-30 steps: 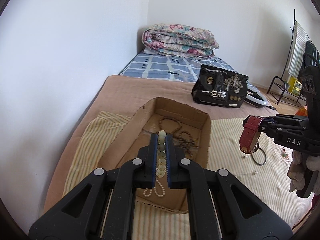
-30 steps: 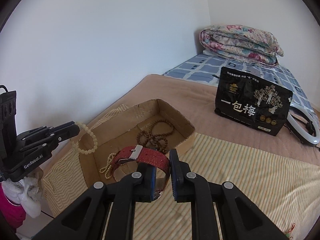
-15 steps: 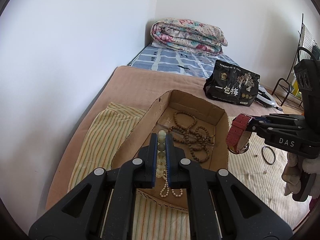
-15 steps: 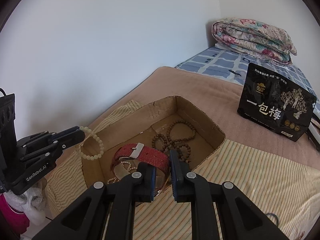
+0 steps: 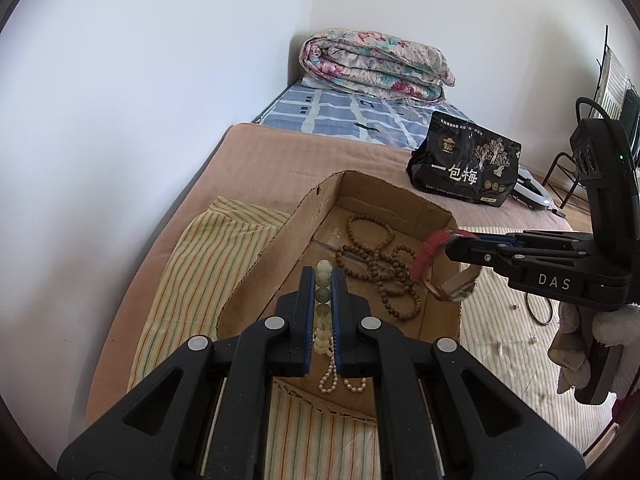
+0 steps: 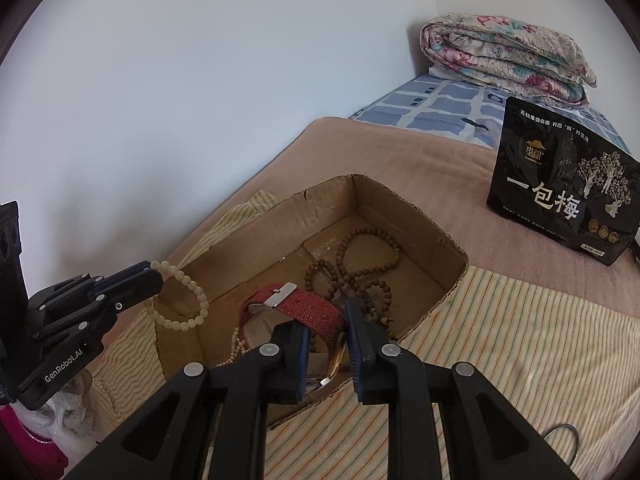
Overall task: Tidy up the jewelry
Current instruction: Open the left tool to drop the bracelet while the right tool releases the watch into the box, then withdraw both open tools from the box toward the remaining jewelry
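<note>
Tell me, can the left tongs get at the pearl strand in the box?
Probably not yet: the left tongs are shut on a pale bracelet, though the pearl strand lies uncovered just below in the box.

Your right gripper [image 6: 326, 328]: jaws have just been opening, red watch [image 6: 308, 312] between them
Your left gripper [image 6: 154, 274]: clamps pale bead bracelet [image 6: 180, 300]
Cardboard box [image 6: 412, 216]: holds brown beads [image 6: 360, 264]
</note>
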`<action>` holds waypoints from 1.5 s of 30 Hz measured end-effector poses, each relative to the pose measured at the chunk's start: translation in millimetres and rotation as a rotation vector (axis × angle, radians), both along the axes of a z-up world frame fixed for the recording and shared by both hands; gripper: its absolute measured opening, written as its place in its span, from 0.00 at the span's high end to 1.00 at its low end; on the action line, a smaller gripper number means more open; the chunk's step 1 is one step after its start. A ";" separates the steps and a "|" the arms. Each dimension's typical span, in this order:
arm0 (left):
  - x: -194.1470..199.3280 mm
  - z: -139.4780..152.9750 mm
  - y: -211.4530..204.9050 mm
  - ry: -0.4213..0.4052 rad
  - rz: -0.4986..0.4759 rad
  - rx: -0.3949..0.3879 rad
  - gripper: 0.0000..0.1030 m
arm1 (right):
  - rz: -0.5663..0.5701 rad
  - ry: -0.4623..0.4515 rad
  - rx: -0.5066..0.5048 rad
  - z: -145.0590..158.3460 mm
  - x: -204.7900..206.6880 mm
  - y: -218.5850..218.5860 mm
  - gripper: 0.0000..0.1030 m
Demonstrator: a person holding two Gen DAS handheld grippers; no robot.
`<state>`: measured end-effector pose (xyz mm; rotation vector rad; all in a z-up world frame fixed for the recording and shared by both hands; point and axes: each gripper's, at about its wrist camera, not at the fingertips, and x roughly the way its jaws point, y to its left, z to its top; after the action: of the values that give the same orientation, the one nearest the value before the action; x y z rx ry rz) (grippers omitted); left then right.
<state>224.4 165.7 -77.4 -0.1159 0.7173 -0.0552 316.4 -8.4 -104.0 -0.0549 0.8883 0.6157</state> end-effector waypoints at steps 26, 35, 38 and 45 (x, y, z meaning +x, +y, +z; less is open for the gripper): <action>-7.6 9.1 -6.6 -0.010 0.024 0.014 0.54 | -0.100 -0.088 0.012 24.5 -10.9 -22.1 0.00; -19.7 21.7 -19.0 -0.030 0.007 0.025 0.54 | -0.096 -0.125 0.001 37.3 -25.5 -31.7 0.00; -23.4 25.9 -25.2 -0.036 -0.001 0.027 0.54 | -0.100 -0.143 -0.008 41.9 -31.5 -38.1 0.00; -31.8 35.2 -43.3 -0.049 -0.030 0.022 0.54 | -0.132 -0.164 0.002 52.1 -43.5 -63.8 0.00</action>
<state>192.6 122.4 -42.2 -0.0824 0.6703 -0.0787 272.8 -72.2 -51.8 -0.0436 0.7262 0.4815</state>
